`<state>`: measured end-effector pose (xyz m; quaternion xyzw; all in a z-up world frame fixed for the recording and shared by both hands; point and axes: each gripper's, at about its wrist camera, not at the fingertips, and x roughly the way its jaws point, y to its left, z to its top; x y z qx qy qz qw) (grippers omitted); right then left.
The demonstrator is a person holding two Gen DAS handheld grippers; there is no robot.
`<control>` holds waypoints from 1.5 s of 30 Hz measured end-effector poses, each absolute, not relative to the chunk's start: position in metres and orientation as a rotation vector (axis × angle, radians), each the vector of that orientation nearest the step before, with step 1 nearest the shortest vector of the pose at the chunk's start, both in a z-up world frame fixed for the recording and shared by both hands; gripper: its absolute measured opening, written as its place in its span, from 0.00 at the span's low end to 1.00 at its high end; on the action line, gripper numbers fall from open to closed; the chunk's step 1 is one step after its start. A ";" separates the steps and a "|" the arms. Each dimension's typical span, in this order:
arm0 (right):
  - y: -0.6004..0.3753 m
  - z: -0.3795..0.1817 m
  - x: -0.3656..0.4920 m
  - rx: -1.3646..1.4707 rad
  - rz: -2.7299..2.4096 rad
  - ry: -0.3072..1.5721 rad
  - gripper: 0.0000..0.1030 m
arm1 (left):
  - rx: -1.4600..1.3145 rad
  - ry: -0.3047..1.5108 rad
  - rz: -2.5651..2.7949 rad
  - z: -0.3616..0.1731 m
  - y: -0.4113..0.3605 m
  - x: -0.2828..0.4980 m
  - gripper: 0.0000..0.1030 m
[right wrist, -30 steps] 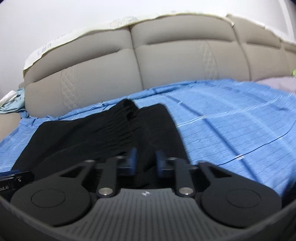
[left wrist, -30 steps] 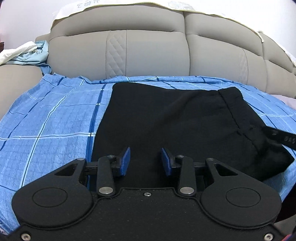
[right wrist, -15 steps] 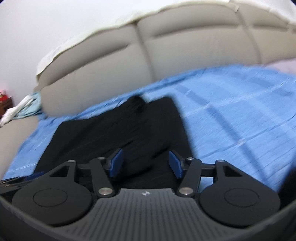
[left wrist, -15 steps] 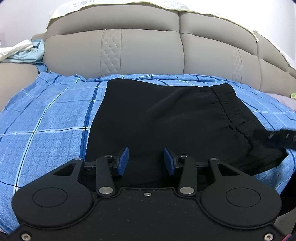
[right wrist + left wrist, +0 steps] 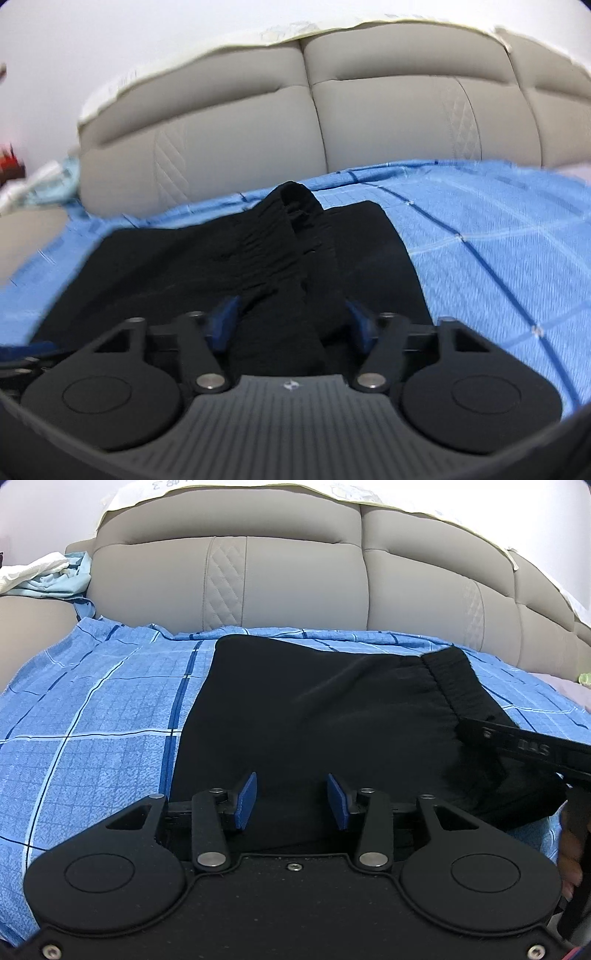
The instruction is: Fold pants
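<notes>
Behind the work area stood a grey padded headboard (image 5: 295, 579), with loose pale clothing (image 5: 44, 576) heaped at its far left end. Bedding consisted of a blue checked sheet (image 5: 99, 716), on which the black pants (image 5: 325, 716) lay roughly centred, touching the sheet throughout. Left gripper (image 5: 291, 801) was held low over the near edge of the pants, its blue pads spread apart and gripping nothing. To its right, the elastic waistband (image 5: 454, 683) lay at the right-hand end of the garment. Right gripper (image 5: 291, 325) was likewise spread — a raised ridge of bunched fabric ran between its pads, but they were not pressed onto it. Judged from the present lie, the pants appeared already folded into a compact, squarish shape; the left portion was flat and smooth, while the waistband end remained rumpled and humped. Remaining work — flattening that ridge and possibly one further fold. No containers were visible in either view.
</notes>
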<state>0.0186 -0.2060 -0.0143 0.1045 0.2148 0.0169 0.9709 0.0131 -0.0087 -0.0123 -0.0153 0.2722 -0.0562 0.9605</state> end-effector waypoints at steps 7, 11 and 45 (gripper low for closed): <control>-0.191 -0.002 -0.018 0.011 -0.101 0.354 0.12 | -0.011 0.578 -0.160 -0.009 -0.013 0.009 0.42; -0.207 -0.010 -0.006 0.029 -0.196 0.452 0.06 | -0.016 0.597 -0.165 -0.005 -0.011 0.008 0.42; -0.250 0.020 0.119 0.041 0.122 0.451 0.43 | 0.033 0.611 -0.297 -0.003 -0.054 0.069 0.52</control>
